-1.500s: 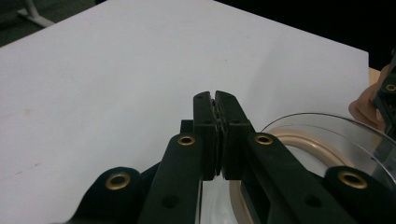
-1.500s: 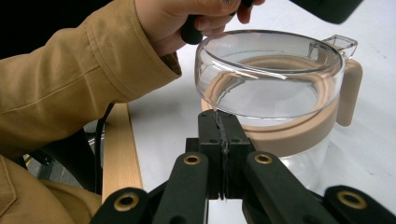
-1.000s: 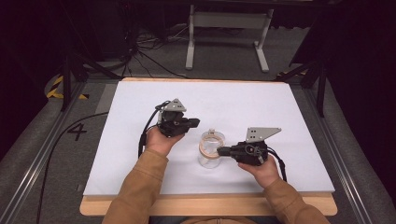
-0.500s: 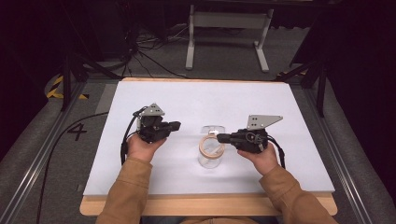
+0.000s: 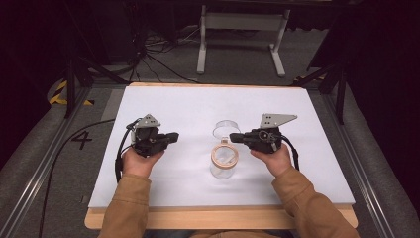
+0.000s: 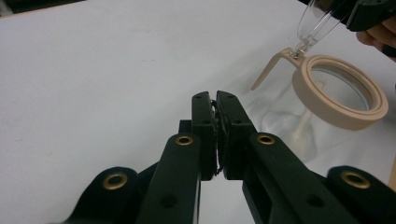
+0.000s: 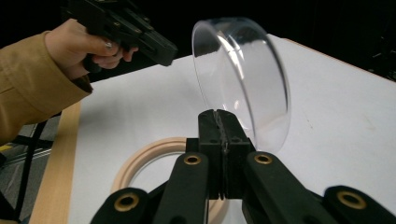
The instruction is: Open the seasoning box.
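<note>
Here the right gripper [image 7: 223,116] pinches the clear lid [image 7: 243,79]; the left gripper's [image 6: 217,100] jaws meet, empty.

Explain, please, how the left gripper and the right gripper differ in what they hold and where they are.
The right gripper is shut on the rim of the clear lid and holds it tilted open above the jar; the left gripper is shut on nothing. The right gripper is at the jar; the left gripper is apart from it, over the white table. Both point toward the jar.
</note>
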Demonstrator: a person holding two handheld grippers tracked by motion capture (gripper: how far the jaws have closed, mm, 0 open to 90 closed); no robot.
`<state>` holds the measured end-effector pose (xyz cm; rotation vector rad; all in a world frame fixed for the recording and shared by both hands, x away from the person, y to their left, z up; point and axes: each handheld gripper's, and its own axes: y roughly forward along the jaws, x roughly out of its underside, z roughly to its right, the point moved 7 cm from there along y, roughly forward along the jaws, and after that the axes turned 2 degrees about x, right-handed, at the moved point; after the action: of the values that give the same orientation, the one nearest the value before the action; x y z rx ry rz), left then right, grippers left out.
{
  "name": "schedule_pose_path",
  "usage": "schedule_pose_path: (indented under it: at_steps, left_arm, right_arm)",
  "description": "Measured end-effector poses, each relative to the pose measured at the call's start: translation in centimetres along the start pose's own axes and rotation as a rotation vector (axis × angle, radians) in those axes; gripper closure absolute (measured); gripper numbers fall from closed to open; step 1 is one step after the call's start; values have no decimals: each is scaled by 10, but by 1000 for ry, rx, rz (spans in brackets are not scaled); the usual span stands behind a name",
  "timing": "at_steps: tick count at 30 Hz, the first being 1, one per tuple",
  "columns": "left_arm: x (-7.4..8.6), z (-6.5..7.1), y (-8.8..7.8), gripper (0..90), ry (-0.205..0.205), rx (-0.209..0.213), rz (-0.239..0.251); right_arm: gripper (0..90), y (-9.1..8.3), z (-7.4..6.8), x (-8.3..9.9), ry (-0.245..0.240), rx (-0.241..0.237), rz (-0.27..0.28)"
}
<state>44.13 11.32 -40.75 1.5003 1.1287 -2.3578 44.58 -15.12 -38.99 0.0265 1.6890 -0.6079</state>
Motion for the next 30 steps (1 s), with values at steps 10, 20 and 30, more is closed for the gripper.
schedule_pose_path:
  at_steps: [10,20,30]
  left_arm:
    - [2,-1,-1,863,-8,-5,-2]
    - [-5,3,-13,778,53,30,-4]
    - [-7,-9,-26,714,37,11,20]
  right_arm:
    - [895,3,5,3,21,12,-22]
    - [815,-19,4,-11,-19,31,8]
    - [690,-66,26,-17,-22,141,33]
